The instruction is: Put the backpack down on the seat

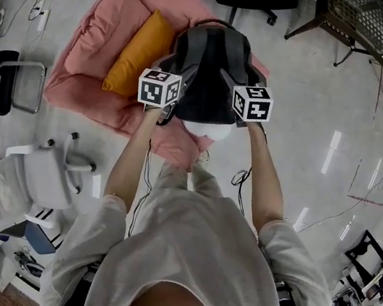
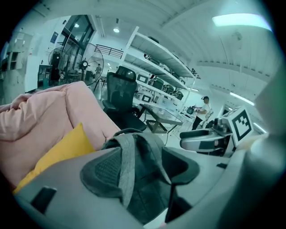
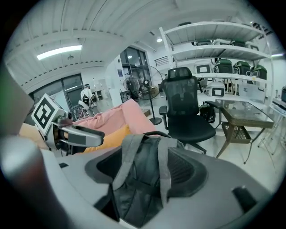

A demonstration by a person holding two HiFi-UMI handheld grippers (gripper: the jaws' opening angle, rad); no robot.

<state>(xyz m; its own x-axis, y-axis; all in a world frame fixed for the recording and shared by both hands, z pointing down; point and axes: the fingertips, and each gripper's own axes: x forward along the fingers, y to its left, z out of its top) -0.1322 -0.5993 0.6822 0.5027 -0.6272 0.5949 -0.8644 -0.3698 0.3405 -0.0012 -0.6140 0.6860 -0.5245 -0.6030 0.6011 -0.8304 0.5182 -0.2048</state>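
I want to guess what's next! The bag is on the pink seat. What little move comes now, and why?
Probably draw both grippers back, away from the backpack. It already rests on the pink seat beside the yellow cushion, and the left gripper and right gripper both stand open, jaws wide apart around its grey straps.
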